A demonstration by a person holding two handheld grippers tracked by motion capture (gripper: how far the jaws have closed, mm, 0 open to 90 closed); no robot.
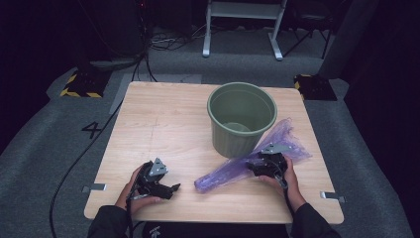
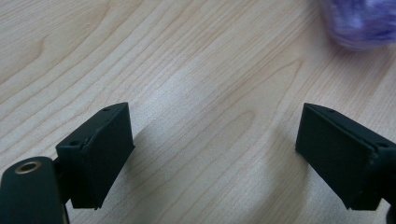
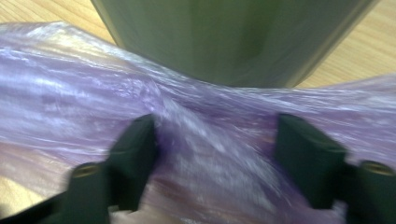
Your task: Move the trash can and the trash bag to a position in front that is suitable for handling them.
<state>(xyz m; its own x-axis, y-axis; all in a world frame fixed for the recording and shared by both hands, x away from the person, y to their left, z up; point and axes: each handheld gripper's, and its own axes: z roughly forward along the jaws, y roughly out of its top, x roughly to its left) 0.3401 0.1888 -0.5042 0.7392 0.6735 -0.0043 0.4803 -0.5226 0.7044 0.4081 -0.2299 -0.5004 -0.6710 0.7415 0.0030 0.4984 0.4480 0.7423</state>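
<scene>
A crumpled purple plastic bag [image 1: 225, 173] lies on the wooden table [image 1: 163, 119], stretched from the front middle to the right, against the foot of a green bucket [image 1: 241, 119]. My right gripper [image 1: 253, 167] sits low over the bag's middle. In the right gripper view its jaws stand apart with the purple film [image 3: 70, 93] bunched between them [image 3: 215, 158] and the bucket's wall [image 3: 233, 37] just beyond. My left gripper [image 1: 172, 188] rests at the front left, open over bare wood [image 2: 215, 158], with the bag's tip [image 2: 359, 21] a little way off.
The bucket stands upright at the table's middle right, and its inside looks bare. Metal brackets [image 1: 94, 188] stick out at both table sides. On the floor behind are cables [image 1: 148, 64], yellow-black blocks [image 1: 81, 84] and a white stand [image 1: 242, 25].
</scene>
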